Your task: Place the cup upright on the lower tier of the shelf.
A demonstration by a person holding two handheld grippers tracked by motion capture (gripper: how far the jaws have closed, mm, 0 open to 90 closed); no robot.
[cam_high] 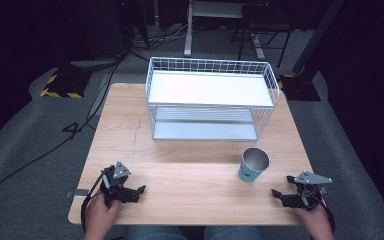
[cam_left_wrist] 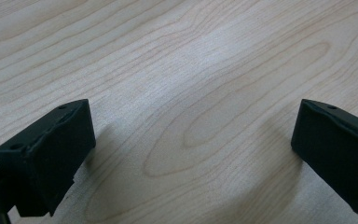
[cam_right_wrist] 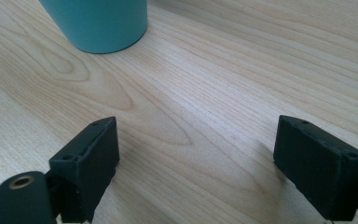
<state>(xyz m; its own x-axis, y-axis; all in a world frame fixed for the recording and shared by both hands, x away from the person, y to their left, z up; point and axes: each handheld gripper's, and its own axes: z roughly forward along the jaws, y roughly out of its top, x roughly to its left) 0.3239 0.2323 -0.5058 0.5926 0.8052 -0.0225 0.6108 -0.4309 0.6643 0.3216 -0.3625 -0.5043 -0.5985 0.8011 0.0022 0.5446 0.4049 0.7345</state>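
Observation:
A teal cup (cam_high: 254, 164) with a shiny metal inside stands upright on the wooden table (cam_high: 180, 145), right of centre; its base (cam_right_wrist: 100, 23) shows at the top left of the right gripper view. My right gripper (cam_high: 278, 195) rests near the table's front right corner, a short way right of and nearer than the cup, jaws apart with bare wood between them (cam_right_wrist: 196, 149). My left gripper (cam_high: 141, 191) lies near the front left corner, jaws wide apart over bare wood (cam_left_wrist: 191, 135). Each is held by a hand at the table's near edge.
A white wire rack (cam_high: 211, 97) with two shelves stands at the back middle of the table. Behind the table lie cables, desk legs and black-and-yellow striped stand bases (cam_high: 60, 85) on a grey floor.

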